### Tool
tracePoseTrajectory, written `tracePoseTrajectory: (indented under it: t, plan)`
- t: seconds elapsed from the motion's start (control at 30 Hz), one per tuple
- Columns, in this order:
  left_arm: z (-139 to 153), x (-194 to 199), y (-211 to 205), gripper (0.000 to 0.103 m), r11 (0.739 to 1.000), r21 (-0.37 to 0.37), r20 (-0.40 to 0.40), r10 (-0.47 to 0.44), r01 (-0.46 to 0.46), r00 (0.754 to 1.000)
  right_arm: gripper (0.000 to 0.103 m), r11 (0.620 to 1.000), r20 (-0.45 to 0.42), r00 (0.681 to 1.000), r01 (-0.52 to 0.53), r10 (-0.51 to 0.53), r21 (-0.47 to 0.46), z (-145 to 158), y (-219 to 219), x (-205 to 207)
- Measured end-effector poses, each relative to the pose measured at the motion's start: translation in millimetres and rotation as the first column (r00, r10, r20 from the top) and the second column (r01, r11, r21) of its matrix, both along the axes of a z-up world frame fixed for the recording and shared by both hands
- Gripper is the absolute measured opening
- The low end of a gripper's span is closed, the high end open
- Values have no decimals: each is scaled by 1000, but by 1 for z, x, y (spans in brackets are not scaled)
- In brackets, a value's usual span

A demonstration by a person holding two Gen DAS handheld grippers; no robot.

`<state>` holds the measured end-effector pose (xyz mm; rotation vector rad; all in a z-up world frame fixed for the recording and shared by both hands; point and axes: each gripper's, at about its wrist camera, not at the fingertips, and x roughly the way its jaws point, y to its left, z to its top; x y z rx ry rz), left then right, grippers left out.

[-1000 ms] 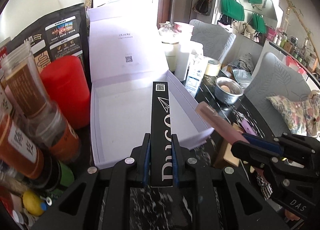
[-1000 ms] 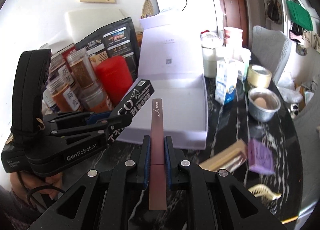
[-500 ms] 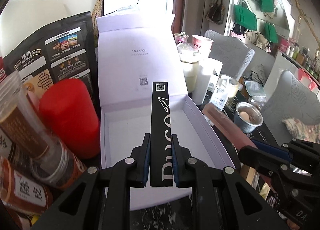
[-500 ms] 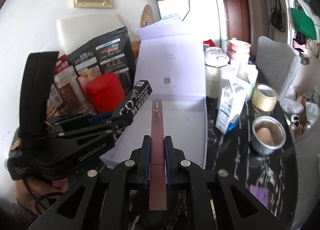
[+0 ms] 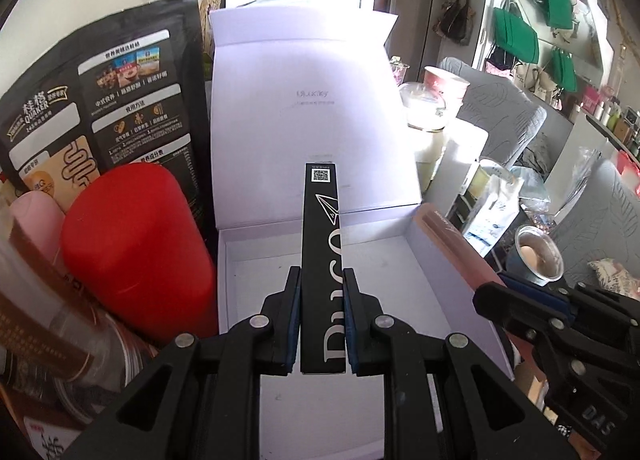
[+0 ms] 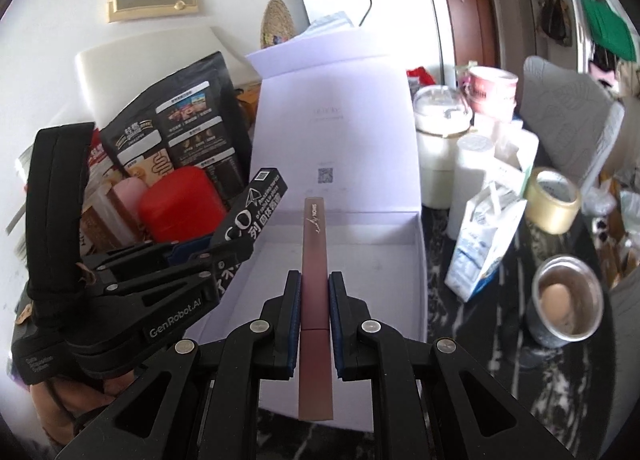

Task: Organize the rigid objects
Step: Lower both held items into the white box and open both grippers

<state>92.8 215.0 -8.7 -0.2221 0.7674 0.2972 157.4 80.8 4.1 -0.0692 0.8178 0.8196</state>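
My left gripper (image 5: pixel 321 280) is shut on a long black box (image 5: pixel 322 236) with white lettering, held above the open white gift box (image 5: pixel 384 272). My right gripper (image 6: pixel 314 284) is shut on a slim maroon box (image 6: pixel 315 256), held over the same white box (image 6: pixel 372 256). The white box's lid (image 5: pixel 308 108) stands upright behind the tray. The tray shows nothing inside. The right gripper and maroon box (image 5: pixel 456 248) show at the right of the left wrist view. The left gripper and black box (image 6: pixel 256 208) show at the left of the right wrist view.
A red canister (image 5: pixel 136 248) and a black oatmeal bag (image 5: pixel 100 100) stand left of the box, with jars beside them. A milk carton (image 6: pixel 484 236), tape roll (image 6: pixel 552 200) and a steel cup with an egg (image 6: pixel 564 308) stand to the right on the dark marble table.
Both grippers have moved forward over the white box's tray, each still holding its box. The box now looks closer and larger in both views.
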Motion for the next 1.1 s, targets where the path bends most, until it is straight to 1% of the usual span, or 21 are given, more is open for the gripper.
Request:
tracePoseTrajectory:
  t: [0.1, 0.2, 0.3, 0.4, 0.5, 0.57, 0.63, 0.8, 0.87, 0.97, 1.03, 1.07, 1.1]
  plan:
    - [-10, 7, 7, 18, 1000, -1, -33, 9, -9, 999, 13, 999, -17, 999, 37, -37, -2, -13, 5, 10]
    - [-22, 13, 7, 18, 1000, 1, -58, 10, -10, 998, 13, 998, -19, 998, 55, -55, -41, -23, 12, 17]
    - [-33, 17, 8, 18, 1000, -13, -94, -6, 5, 996, 13, 997, -33, 998, 44, -46, -70, -35, 18, 19]
    - [-42, 22, 11, 18, 998, -58, -111, -26, 20, 993, 13, 994, -42, 998, 38, -43, -102, -46, 26, 20]
    - [-52, 26, 12, 18, 998, -57, -138, -25, 18, 990, 13, 991, -55, 998, 37, -44, -127, -57, 31, 21]
    - [-58, 30, 12, 18, 998, -60, -156, -21, 12, 987, 13, 989, -55, 997, 43, -52, -142, -61, 33, 22]
    - [-66, 33, 12, 18, 998, -58, -176, -16, 5, 984, 13, 984, -36, 997, 60, -67, -170, -65, 34, 23]
    - [-78, 38, 9, 18, 997, -72, -211, -32, 17, 977, 13, 980, -35, 996, 74, -82, -187, -71, 31, 27]
    - [-81, 39, 8, 18, 997, -78, -220, -36, 19, 975, 13, 978, -41, 996, 75, -85, -194, -74, 30, 30]
    - [-76, 40, 6, 18, 997, -69, -208, -32, 18, 977, 14, 971, -29, 994, 95, -104, -218, -77, 29, 32]
    - [-73, 40, 7, 18, 997, -74, -200, -36, 22, 979, 14, 973, -28, 994, 98, -106, -208, -74, 28, 32]
    - [-72, 41, 8, 18, 996, -82, -203, -36, 20, 979, 16, 974, -31, 994, 99, -107, -203, -73, 27, 32]
    - [-72, 41, 8, 18, 996, -89, -212, -37, 18, 976, 25, 975, -33, 993, 102, -111, -200, -72, 26, 33]
